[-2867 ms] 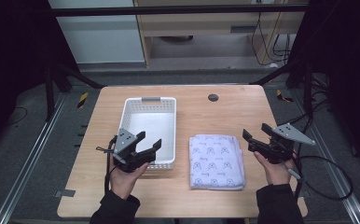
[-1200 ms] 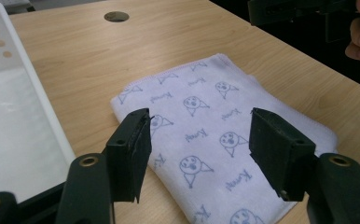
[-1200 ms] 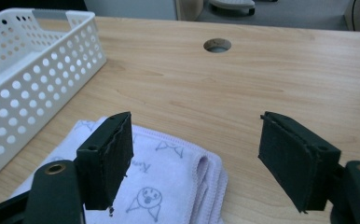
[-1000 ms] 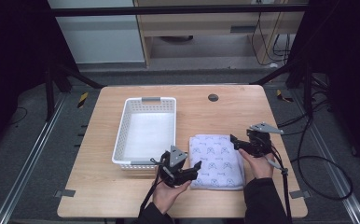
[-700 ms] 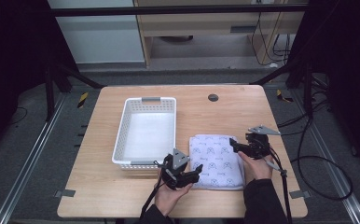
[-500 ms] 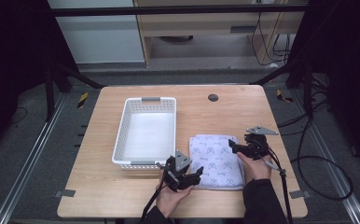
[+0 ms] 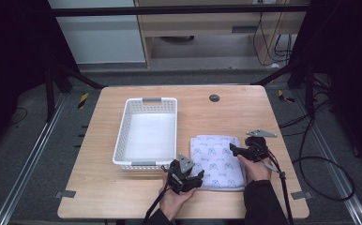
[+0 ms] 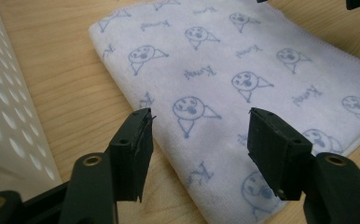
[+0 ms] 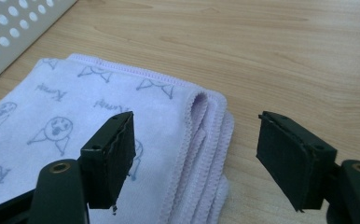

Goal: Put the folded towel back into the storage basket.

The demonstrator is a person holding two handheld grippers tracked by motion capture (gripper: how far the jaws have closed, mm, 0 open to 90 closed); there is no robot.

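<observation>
Claws are both hanging wide open, holding nothing: left claw (image 7: 194, 177) at the near left corner of the folded lilac face-print towel (image 7: 217, 162) lying on the wooden counter (image 7: 226, 112), right claw (image 7: 234, 151) at its right edge.

A light wooden table (image 7: 123, 197) with rounded corners fills the lower middle of the high view, a small dark round grommet (image 7: 214, 98) near its far edge. It stands on grey carpeted floor (image 7: 24, 140), with metal rails (image 7: 26, 168) running along the lower left and lower right and black cables (image 7: 327, 173) looping at the right. At upper centre sits a pale wooden shelf unit (image 7: 207, 28) beside a white panel (image 7: 99, 33), with dark curtains (image 7: 10, 42) in the upper corners.
</observation>
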